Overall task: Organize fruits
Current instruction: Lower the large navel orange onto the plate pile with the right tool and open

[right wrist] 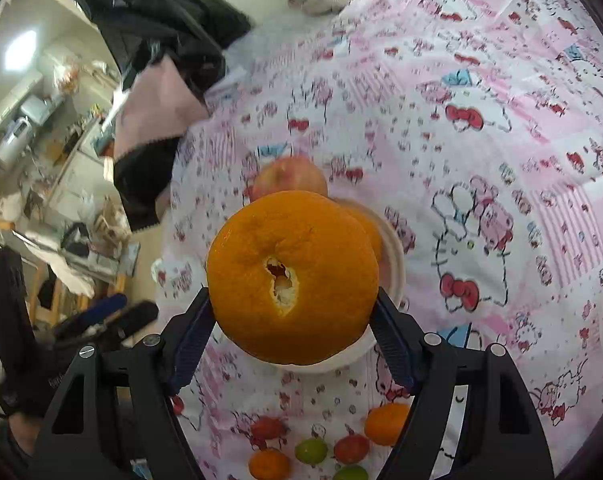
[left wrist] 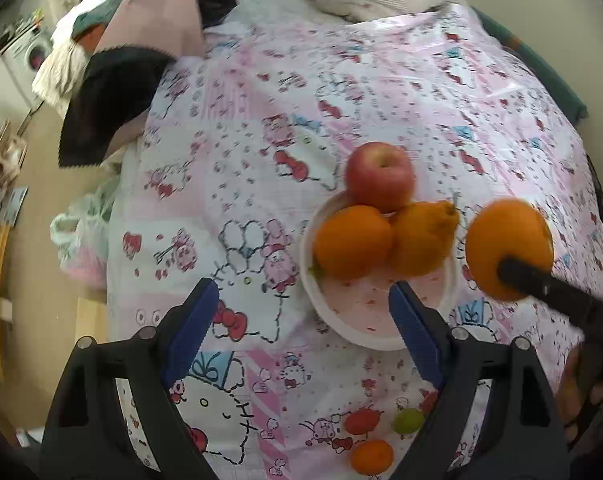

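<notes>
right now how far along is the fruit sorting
Done: a red apple and two oranges sit in the white bowl. In hand: the right gripper holds a large orange near the bowl; the left gripper is open and empty. Left: small fruits on the tablecloth by the near edge.

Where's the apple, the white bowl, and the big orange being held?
apple [left wrist: 380, 176], left wrist view, middle of its red skin.
white bowl [left wrist: 365, 336], left wrist view, near rim.
big orange [right wrist: 293, 280], right wrist view, skin beside its torn hole.

Left hand-held gripper [left wrist: 301, 320] angled downward, jaws apart and empty; right hand-held gripper [right wrist: 293, 316] clamped on an orange [right wrist: 292, 276].
</notes>
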`<state>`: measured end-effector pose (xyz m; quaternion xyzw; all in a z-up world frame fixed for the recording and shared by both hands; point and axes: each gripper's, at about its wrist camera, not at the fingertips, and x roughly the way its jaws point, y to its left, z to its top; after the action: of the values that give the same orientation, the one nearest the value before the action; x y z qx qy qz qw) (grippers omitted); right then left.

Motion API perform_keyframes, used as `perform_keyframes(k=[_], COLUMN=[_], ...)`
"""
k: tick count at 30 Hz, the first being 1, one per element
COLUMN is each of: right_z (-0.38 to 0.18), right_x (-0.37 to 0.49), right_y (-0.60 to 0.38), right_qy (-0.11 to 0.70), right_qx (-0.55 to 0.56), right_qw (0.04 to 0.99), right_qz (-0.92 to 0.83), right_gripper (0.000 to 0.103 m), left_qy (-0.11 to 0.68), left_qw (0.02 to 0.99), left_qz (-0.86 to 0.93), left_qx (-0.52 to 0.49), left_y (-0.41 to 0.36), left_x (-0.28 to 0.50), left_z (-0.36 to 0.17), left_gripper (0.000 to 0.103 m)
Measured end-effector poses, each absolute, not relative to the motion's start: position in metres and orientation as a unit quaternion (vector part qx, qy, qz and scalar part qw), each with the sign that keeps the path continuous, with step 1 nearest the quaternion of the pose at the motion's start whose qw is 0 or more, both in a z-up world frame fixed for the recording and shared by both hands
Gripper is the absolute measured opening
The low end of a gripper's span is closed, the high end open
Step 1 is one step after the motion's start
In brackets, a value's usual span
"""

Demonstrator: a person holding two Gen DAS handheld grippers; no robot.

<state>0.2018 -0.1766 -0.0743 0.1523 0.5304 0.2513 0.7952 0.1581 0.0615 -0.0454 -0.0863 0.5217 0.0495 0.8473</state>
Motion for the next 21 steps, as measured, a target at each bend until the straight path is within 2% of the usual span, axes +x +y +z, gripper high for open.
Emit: perform_keyframes(k=[7, 15, 21], right_z=[-0.088, -0.071, -0.079], right_x=[0.196, 0.225, 0.244], right_y=[-0.153, -0.093, -0.064], right_qy=[0.549, 0.509, 0.487], right_qx=[0.109, 0.026, -0.061], right_qw=[0.785, 0.807, 0.831], right_qz=[0.266, 0.298, 0.262], right_gripper=[0.078, 0.078, 0.078], left_qy=[0.529, 0.514, 0.516], left_qw=[0.833, 0.837, 0.83], left_qz=[0.076, 0.072, 0.079], left_qx=[-0.144, -0.173, -0.197], left_y=[0.084, 0.092, 0.104], left_x=[0.163, 0.16, 0.162], left_z=[-0.049, -0.033, -0.034], left_gripper=[0.085, 0.085, 0.085])
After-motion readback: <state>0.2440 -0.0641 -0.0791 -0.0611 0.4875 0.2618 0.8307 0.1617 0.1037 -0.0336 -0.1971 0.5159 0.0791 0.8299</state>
